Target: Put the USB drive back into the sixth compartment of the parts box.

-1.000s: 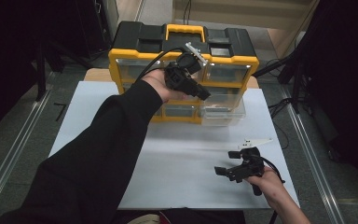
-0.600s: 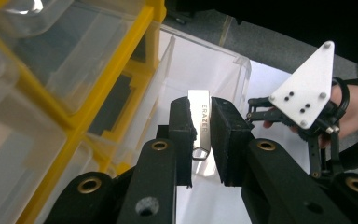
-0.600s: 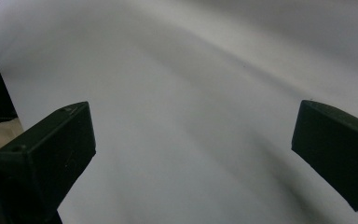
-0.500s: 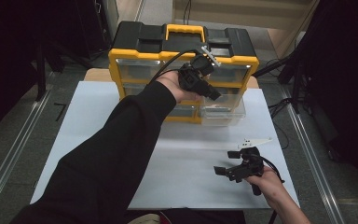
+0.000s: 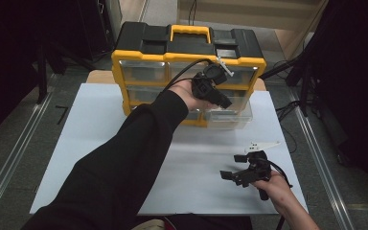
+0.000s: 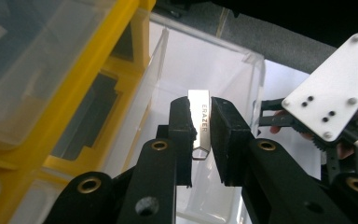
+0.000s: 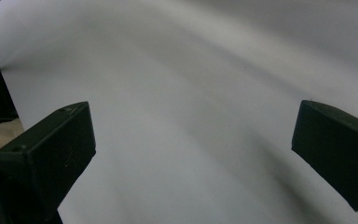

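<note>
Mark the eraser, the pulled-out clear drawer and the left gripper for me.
eraser point(image 6: 200, 122), left gripper view, its printed face.
clear drawer point(image 5: 234, 116), high view, its front wall.
left gripper point(image 6: 203, 140), left gripper view, between the fingertips.

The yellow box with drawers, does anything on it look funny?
Yes: one clear plastic drawer at the bottom right of the yellow and black drawer box sticks out while the others sit flush. The left gripper holds a white eraser over it.

"erazer" printed on the white eraser point(image 6: 200, 125).
</note>
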